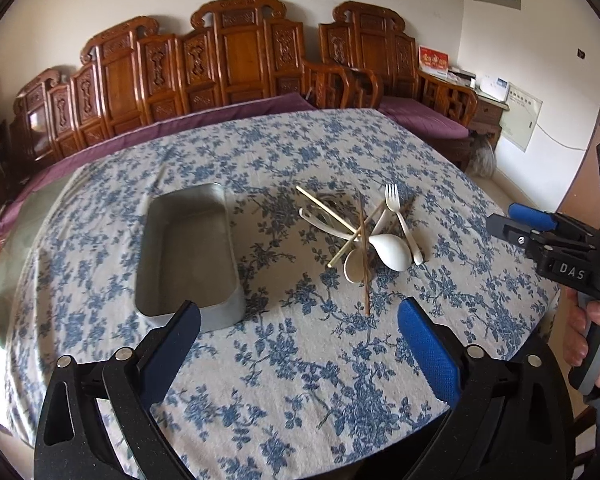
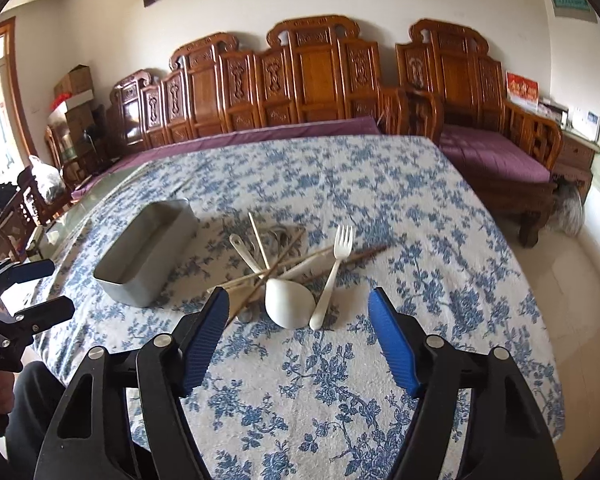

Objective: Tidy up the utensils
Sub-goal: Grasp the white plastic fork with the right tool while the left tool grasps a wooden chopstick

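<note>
A pile of utensils lies on the floral tablecloth: a white spoon (image 1: 392, 250) (image 2: 288, 306), a white fork (image 1: 400, 212) (image 2: 334, 270), a beige spoon (image 1: 354, 266), and crossed chopsticks (image 1: 364, 248) (image 2: 268, 272). A grey metal tray (image 1: 188, 252) (image 2: 148, 252) stands empty to their left. My left gripper (image 1: 300, 332) is open, hovering near the table's front edge in front of the tray and pile. My right gripper (image 2: 296, 312) is open and empty, just in front of the white spoon; it also shows in the left wrist view (image 1: 512, 220).
The table (image 1: 260, 380) carries a blue-flowered cloth. Carved wooden benches (image 1: 228, 60) with purple cushions line the far side. The table's right edge drops to a tiled floor (image 2: 572, 280). Boxes (image 2: 76, 92) stand at the far left.
</note>
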`<state>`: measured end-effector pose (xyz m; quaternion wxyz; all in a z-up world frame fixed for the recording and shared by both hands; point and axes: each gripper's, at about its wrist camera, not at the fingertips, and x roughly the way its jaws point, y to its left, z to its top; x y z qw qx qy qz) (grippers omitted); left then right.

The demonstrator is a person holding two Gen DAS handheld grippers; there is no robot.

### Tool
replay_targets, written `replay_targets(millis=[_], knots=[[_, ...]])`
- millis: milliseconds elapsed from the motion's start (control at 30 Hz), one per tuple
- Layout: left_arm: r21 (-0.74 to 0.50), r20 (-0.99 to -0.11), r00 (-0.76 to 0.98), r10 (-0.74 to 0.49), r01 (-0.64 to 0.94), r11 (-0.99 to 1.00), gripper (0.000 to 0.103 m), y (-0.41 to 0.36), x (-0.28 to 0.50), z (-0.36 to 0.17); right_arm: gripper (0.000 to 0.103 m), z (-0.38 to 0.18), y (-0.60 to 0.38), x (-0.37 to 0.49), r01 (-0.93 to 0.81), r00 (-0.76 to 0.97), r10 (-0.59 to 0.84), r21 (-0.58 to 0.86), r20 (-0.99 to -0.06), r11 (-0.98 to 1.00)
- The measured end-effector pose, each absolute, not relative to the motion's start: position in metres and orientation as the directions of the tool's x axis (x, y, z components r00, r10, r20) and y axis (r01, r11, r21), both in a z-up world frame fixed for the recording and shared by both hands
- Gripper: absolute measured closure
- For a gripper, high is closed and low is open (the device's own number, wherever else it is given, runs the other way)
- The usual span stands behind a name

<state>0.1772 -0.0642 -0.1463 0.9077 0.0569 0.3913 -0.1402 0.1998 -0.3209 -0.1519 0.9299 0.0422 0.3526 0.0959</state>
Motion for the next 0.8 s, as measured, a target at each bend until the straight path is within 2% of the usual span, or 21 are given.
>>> replay_targets(millis=[233, 300, 467, 533, 800], knots=[[-0.042, -0.769, 0.584, -0.259, 0.357, 0.933, 0.03, -0.086, 0.221, -0.175, 0.043, -0.185, -0.325, 0.238, -0.125, 0.678, 0.199, 0.157, -0.708, 0.98], [-0.041, -0.78, 0.569, -0.26, 0.369, 0.929, 0.032, -0.093, 0.233, -0.184, 0.046, -0.194, -0.329, 0.252, -0.113, 0.66, 0.201, 0.168, -0.724, 0.979], [-0.073, -0.808, 0.515, -0.285, 0.393, 0.917, 0.042, -0.108, 0.265, -0.204, 0.059, -0.222, -0.332, 0.288, -0.106, 0.606, 0.219, 0.194, -0.765, 0.975], [-0.084, -0.822, 0.493, -0.285, 0.39, 0.917, 0.051, -0.111, 0.279, -0.213, 0.062, -0.234, -0.33, 0.302, -0.109, 0.583, 0.228, 0.202, -0.78, 0.973], [-0.129, -0.848, 0.427, -0.314, 0.409, 0.903, 0.063, -0.122, 0.313, -0.234, 0.067, -0.259, -0.32, 0.336, -0.128, 0.524, 0.205, 0.162, -0.826, 0.978]])
